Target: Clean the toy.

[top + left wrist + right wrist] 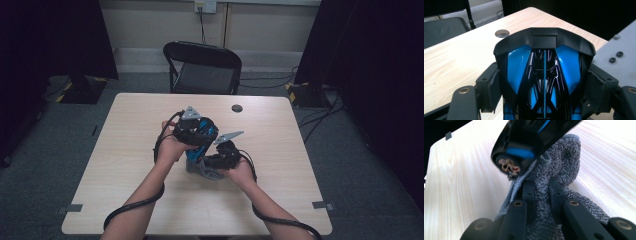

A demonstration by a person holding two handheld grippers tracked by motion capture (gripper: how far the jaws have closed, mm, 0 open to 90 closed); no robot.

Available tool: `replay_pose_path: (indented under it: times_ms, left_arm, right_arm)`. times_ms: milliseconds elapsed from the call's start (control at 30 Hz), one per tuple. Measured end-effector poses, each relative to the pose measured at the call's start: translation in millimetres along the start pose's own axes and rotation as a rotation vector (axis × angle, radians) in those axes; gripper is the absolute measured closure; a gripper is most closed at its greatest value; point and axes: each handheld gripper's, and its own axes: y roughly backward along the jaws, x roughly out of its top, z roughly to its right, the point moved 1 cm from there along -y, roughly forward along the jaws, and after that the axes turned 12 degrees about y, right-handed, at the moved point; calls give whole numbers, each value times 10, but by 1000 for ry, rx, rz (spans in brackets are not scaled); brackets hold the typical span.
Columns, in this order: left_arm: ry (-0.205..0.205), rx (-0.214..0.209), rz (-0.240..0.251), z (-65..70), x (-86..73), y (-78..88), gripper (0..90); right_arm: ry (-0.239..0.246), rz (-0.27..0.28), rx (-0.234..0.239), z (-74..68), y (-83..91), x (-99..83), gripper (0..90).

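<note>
1. Blue-and-black glossy shell (pixel 544 75), a hard moulded piece, possibly a helmet or toy body; which one cannot be told. It sits between the jaws of the left gripper (pixel 544 92), whose pads (pixel 492 88) press its two flanks at a wide spread. Judged stiff, light and slippery; best held across the flanks as now, not on the glossy crown.
2. Grey knitted cloth (pixel 564 170), soft and limp. It lies bunched straight ahead of the right gripper (pixel 543 195), whose jaws are pinched nearly together on a fold of it, and it touches the underside of the shell. Judged light and grippy; any fold serves as a hold.
3. Work in hand, as judged: wiping the shell with the cloth.
4. Table (pixel 125 150), pale wood, beneath both grippers; a round hole (pixel 237 108) lies beyond them.
5. Black folding chair (pixel 205 70), past the table's far edge.
</note>
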Motion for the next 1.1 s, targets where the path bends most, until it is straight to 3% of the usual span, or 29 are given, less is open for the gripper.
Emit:
replay_pose_path:
  times_ms: [267,467,800,1000,1100]
  left_arm:
    - [6,13,9,-38,58,36,254]
    - [11,18,10,-75,58,69,254]
    - [6,16,1,-96,17,106,254]
    - [10,12,-20,-113,-73,75,254]
    - [11,8,-34,-111,-119,51,254]
  right_arm:
    - [6,-13,21,-5,8,-36,794]
    - [16,-33,11,26,87,-50,793]
    - [-34,-36,-131,406,592,-30,793]
    - [-68,1,-195,576,852,13,793]
    - [-102,42,-199,626,930,20,793]
